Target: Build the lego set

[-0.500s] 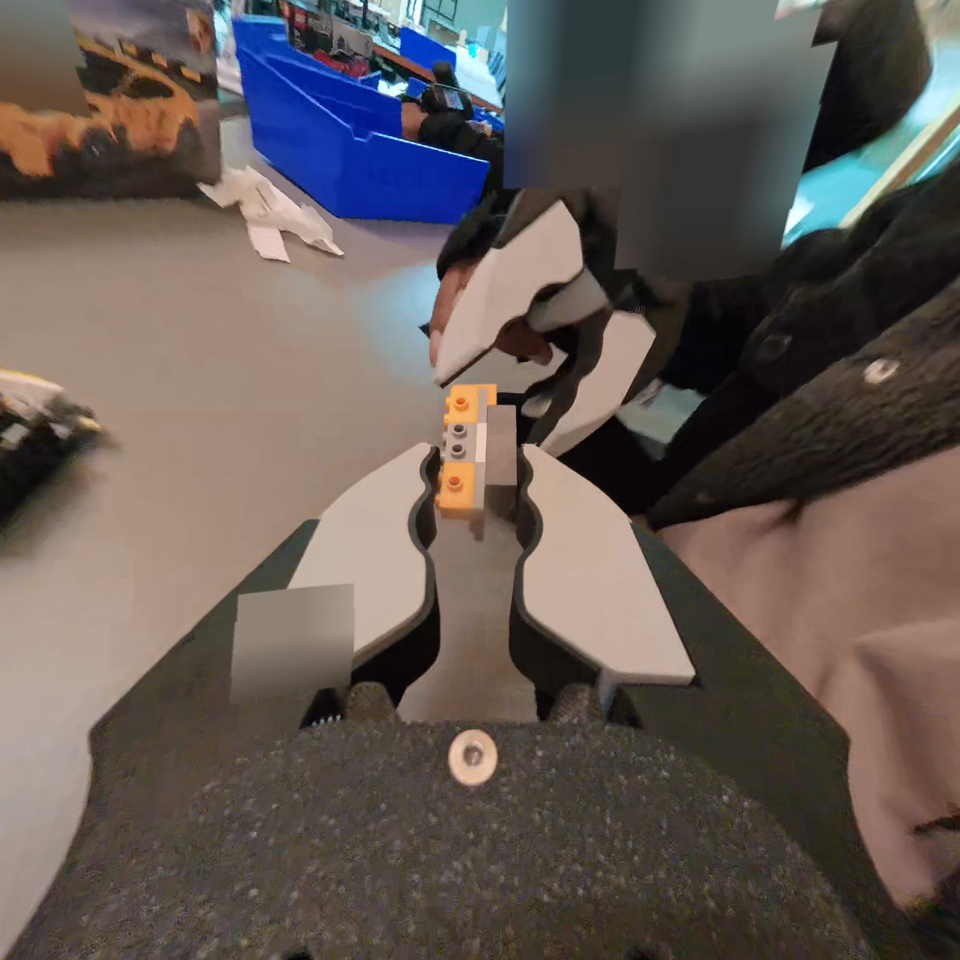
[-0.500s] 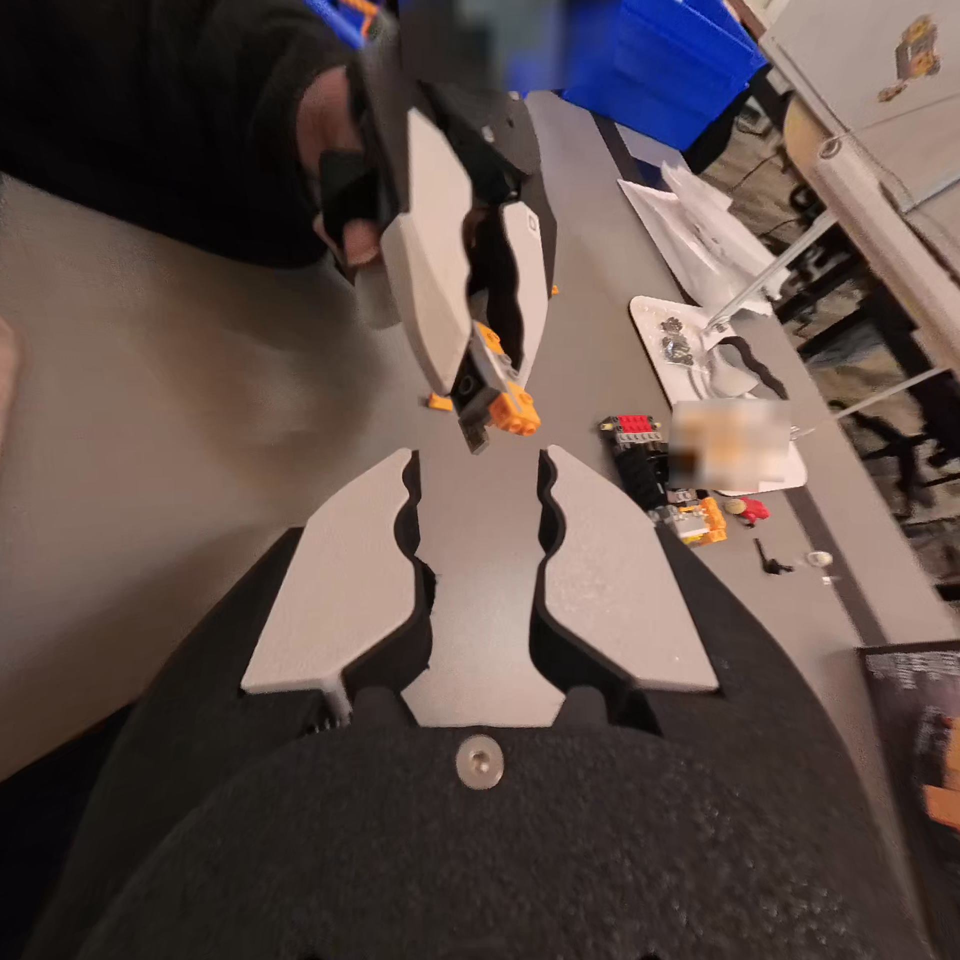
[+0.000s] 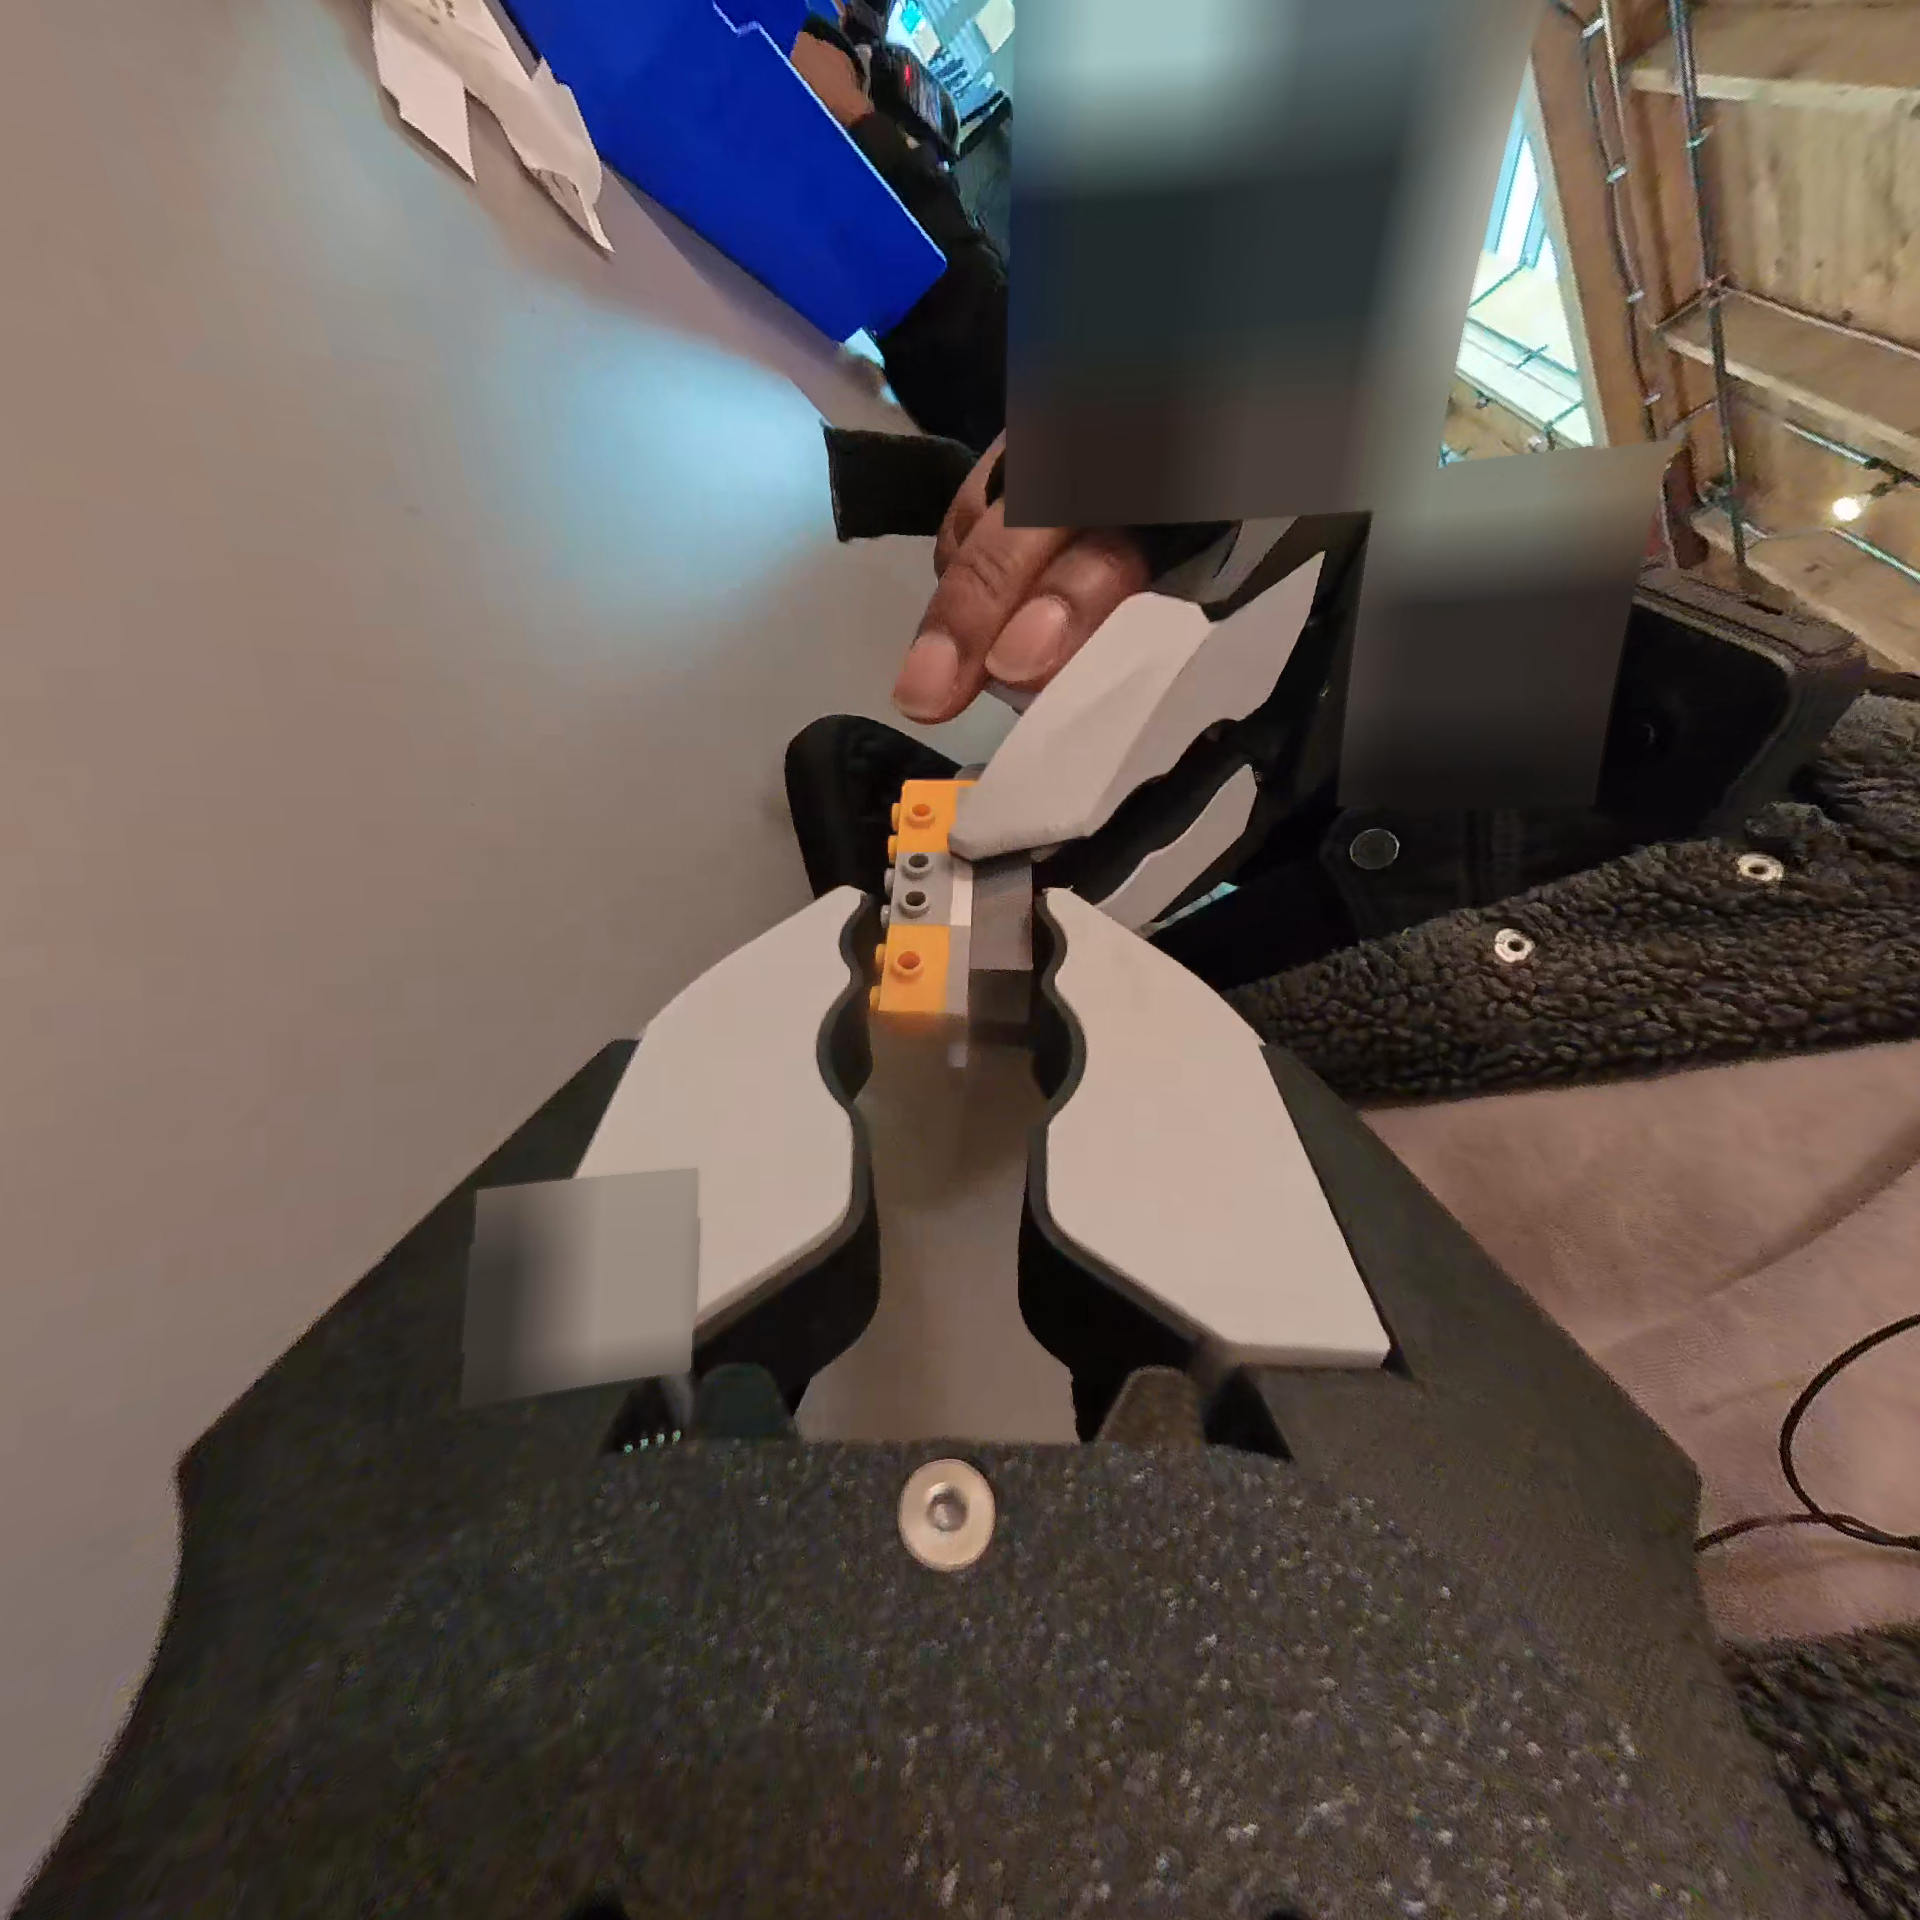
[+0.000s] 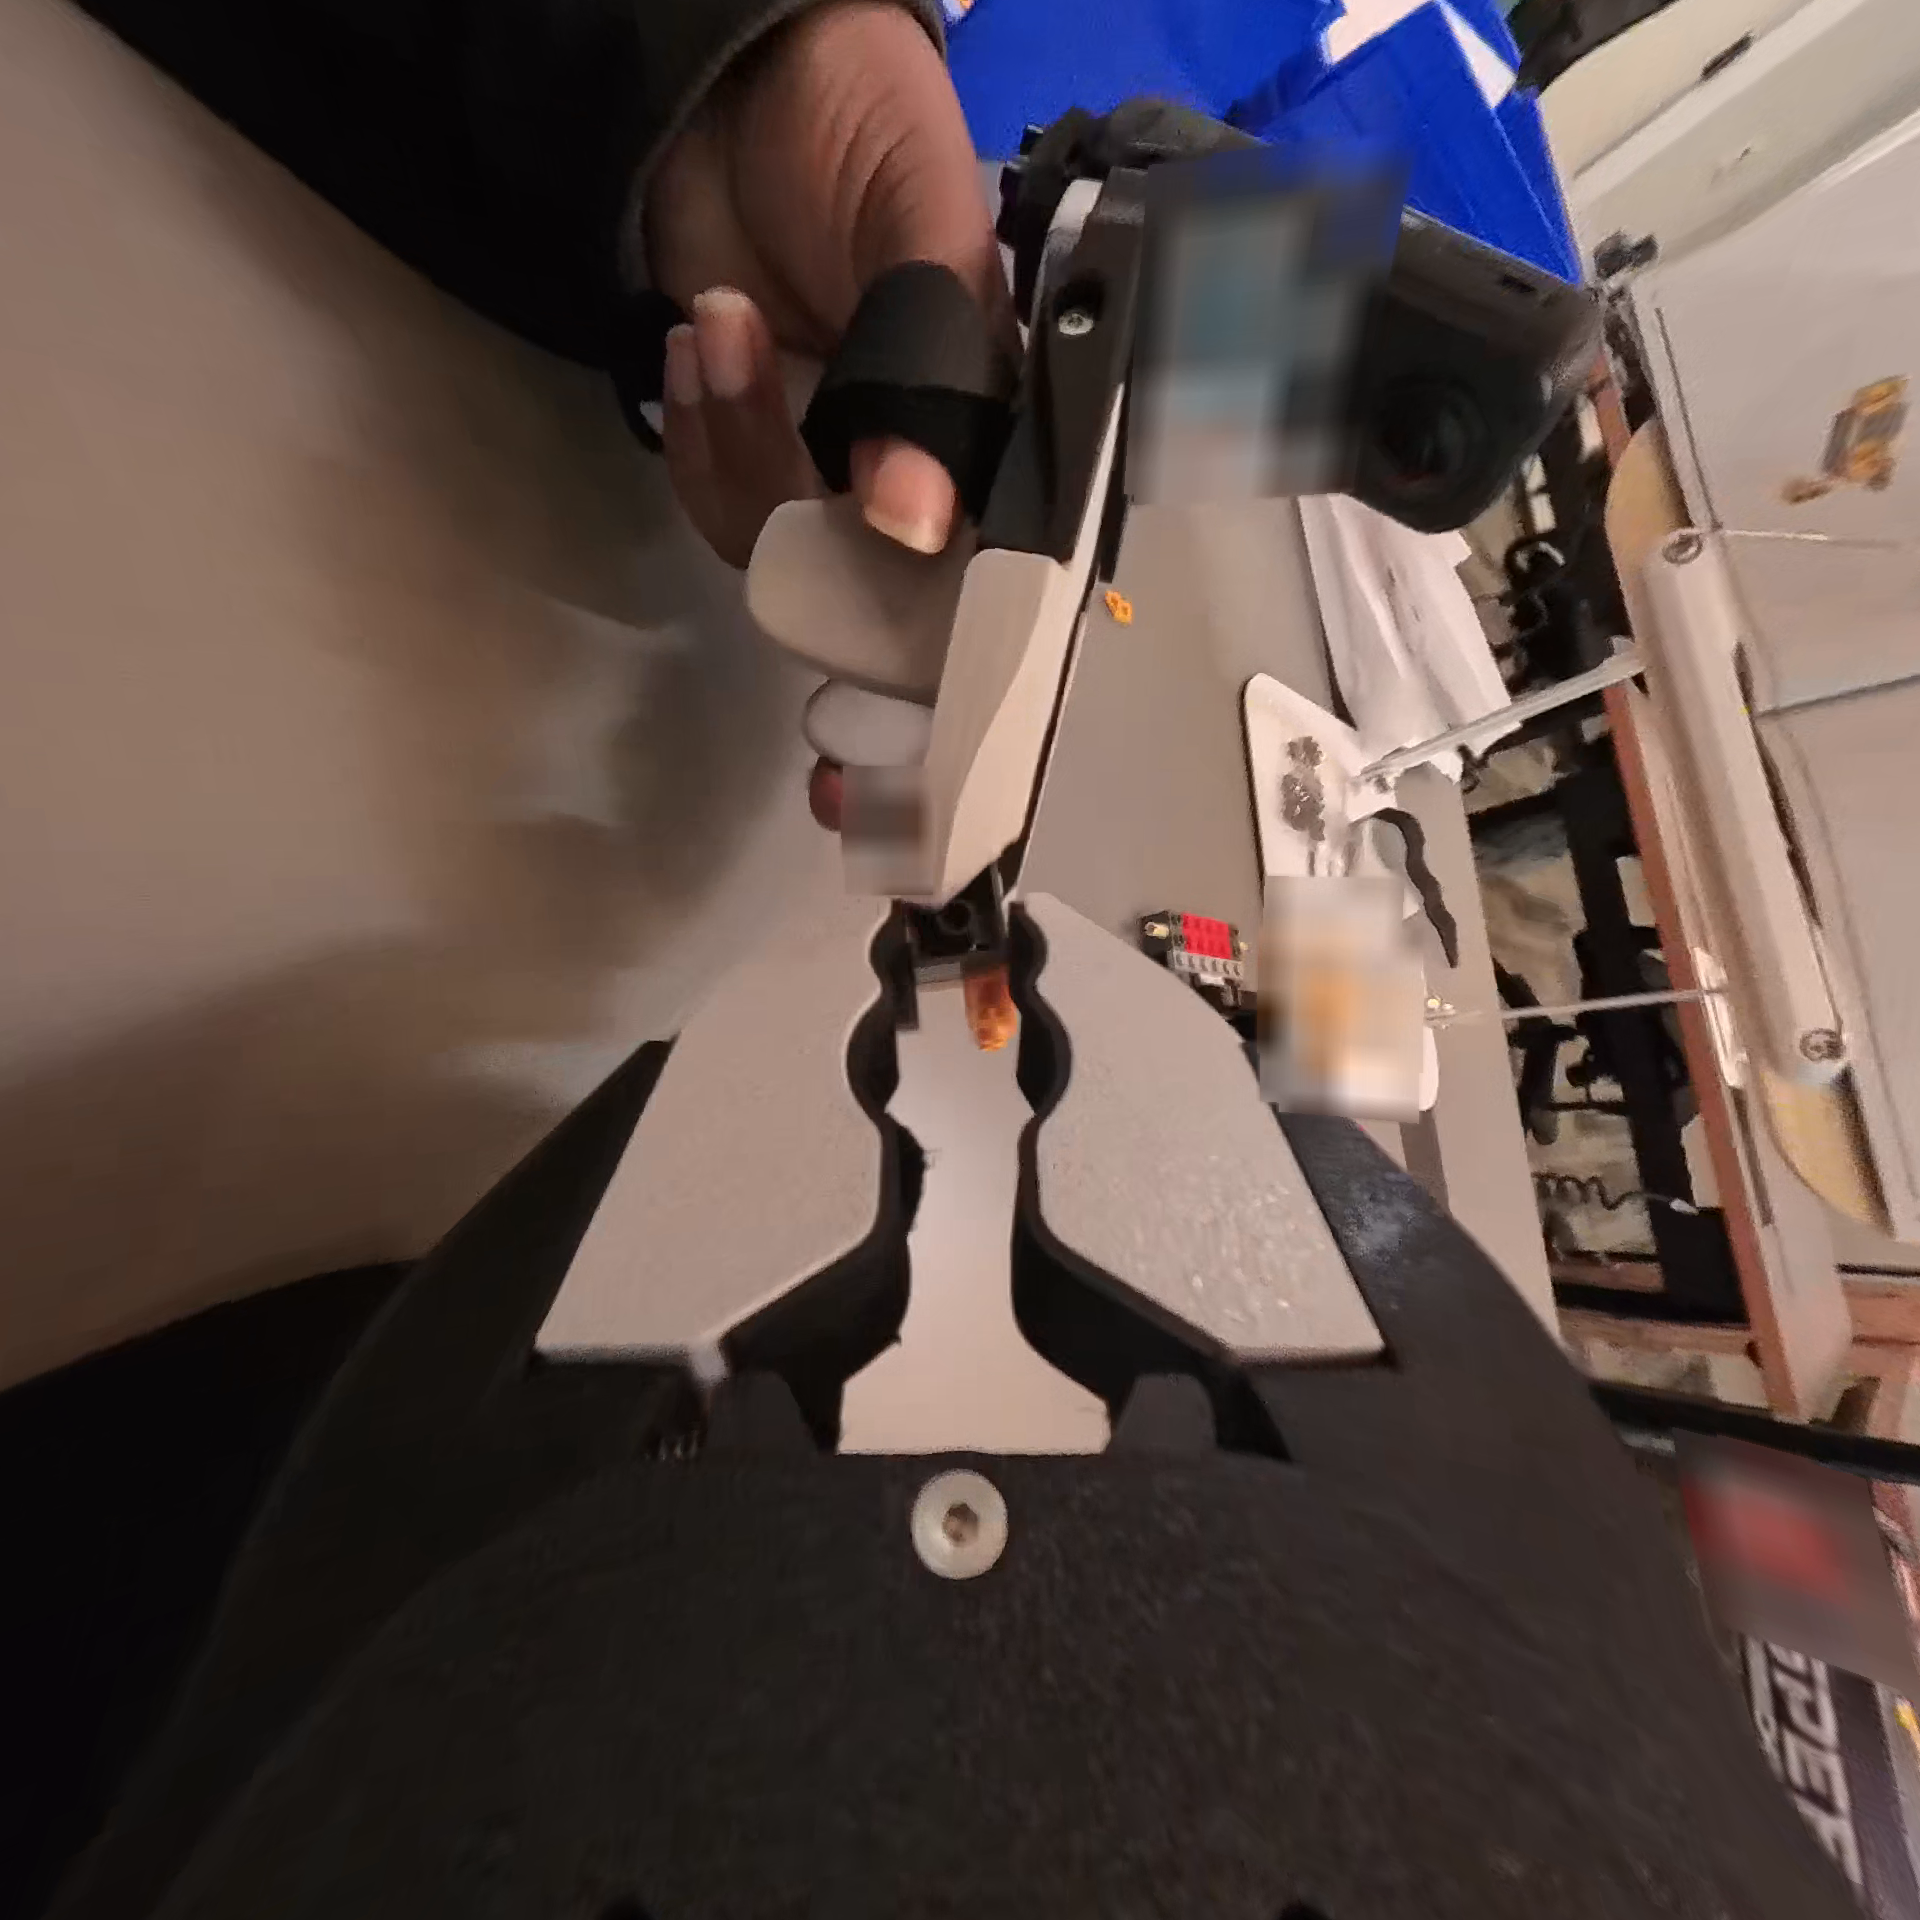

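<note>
Orange-and-grey lego piece (image 3: 925,914) sits clamped in the left gripper (image 3: 951,920), above the bench (image 3: 312,623). Right gripper (image 4: 951,940) jaws close narrowly round its far end, seemingly gripping; blur hides contact.

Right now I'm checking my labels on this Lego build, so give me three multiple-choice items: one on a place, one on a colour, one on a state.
1. Where is the lego assembly?
A. Flat on the table
B. Between the fingertips of the left gripper
C. In the blue bin

2. What colour are the blocks at either end of its studded row?
A. Orange
B. Green
C. White

3. How does the right gripper stand to the assembly?
A. Far off, wide open
B. Lying on the table
C. Its fingertips have closed in around the assembly's end

Key: 1 B, the left wrist view shows it clamped there; 2 A, orange flanks the grey studs; 3 C, the right wrist view shows both tips beside the piece.
</note>
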### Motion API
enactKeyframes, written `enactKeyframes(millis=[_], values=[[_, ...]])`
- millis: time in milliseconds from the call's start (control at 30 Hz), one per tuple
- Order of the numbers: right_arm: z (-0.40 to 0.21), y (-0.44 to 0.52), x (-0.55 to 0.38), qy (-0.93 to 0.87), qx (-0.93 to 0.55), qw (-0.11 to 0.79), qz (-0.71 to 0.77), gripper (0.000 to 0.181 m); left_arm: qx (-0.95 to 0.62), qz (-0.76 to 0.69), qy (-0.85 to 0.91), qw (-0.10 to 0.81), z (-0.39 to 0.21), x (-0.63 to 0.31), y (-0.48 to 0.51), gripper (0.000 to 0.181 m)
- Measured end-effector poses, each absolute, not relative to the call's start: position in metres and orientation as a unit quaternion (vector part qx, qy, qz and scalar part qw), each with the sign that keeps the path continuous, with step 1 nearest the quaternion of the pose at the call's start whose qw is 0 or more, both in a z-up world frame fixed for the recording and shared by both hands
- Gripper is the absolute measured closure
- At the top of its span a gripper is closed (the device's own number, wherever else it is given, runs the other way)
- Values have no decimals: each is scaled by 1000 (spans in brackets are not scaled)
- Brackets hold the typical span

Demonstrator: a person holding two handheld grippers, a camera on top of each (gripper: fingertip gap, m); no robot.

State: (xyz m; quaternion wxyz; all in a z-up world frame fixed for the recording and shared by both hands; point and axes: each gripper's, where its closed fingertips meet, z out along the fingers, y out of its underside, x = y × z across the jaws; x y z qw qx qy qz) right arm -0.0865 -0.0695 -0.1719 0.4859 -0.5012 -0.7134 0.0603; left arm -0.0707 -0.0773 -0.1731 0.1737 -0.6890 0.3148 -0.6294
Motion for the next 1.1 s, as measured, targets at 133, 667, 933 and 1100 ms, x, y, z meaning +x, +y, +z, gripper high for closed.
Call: enactKeyframes(millis=[133, 667, 933, 1100], values=[[-175, -73, -85, -759, -468, 447, 76, 164, -685, -632, 325, 157, -176, -70, -82, 154], [-160, -40, -80, -716, -543, 422, 118, 150, -711, -637, 232, 186, -178, -86, -44, 156], [-211, -56, -104, -637, -643, 387, 178, 158, -724, -616, 93, 295, -165, -136, 20, 156], [-235, -52, -146, -644, -652, 350, 192, 163, -733, -607, 41, 305, -175, -150, 34, 156]])
